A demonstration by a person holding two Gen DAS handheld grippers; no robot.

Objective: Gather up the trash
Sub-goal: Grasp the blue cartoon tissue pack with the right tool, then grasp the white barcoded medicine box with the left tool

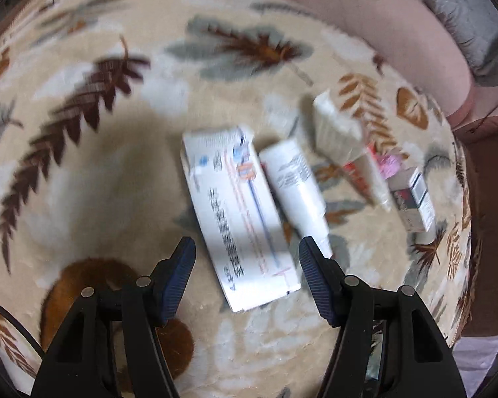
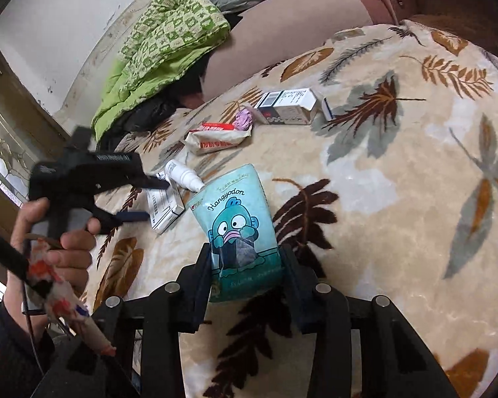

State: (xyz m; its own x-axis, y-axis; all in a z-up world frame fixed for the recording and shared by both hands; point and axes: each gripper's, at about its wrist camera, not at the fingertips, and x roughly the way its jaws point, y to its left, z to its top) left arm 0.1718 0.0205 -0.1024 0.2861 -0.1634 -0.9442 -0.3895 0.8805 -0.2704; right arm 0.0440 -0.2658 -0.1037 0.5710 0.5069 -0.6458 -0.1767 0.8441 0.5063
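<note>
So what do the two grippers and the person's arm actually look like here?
Both grippers, left gripper and right gripper, are black plastic with silver pivot pins; the left's finger pads are ribbed dark blue. A thin black cable trails by a dark sleeve.

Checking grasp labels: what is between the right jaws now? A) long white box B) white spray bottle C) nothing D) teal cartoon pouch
D: in the right wrist view the right gripper is shut on the teal cartoon pouch, while the white spray bottle and long white box lie on the leaf-print blanket near the open left gripper.
</note>
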